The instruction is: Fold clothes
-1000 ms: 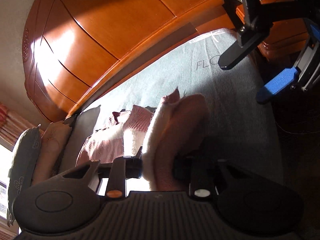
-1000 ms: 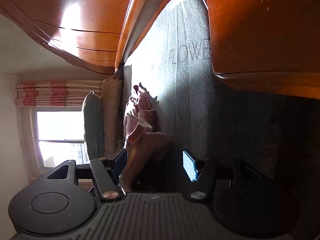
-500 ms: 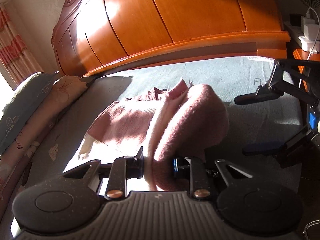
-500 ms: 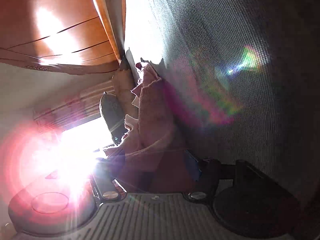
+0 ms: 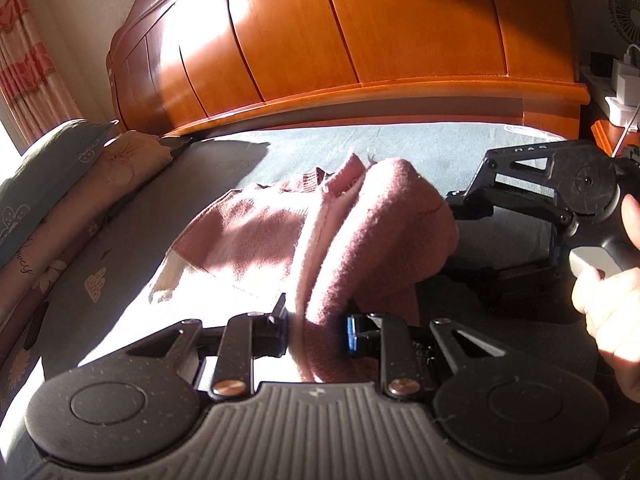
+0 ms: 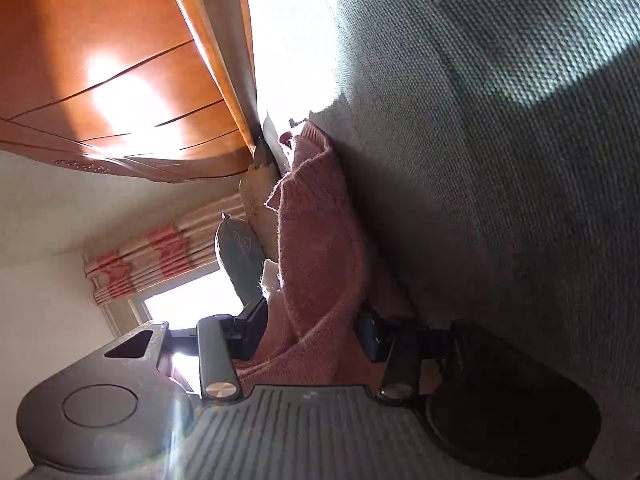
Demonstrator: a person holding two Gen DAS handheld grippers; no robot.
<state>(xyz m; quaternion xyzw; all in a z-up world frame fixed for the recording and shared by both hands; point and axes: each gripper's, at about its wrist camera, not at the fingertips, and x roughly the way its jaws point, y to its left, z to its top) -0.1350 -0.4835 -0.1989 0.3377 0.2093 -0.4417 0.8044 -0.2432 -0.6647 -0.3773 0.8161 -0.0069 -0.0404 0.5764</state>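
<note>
Both the left gripper [image 5: 316, 330] and right gripper [image 6: 310, 332] are clenched on a pink knit sweater [image 5: 360, 236], part lifted off the mattress [image 5: 440, 148] near the headboard [image 5: 360, 40]. It looks soft, light and droopy. Edges or seams give the surest hold.

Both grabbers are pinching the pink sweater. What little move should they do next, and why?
Probably carry the lifted part forward over the part lying flat, then lower it. The left gripper and right gripper are each shut on the pink sweater, whose near part is bunched up off the bed while the rest lies spread toward the headboard. Laying it over would likely make the fold.
</note>
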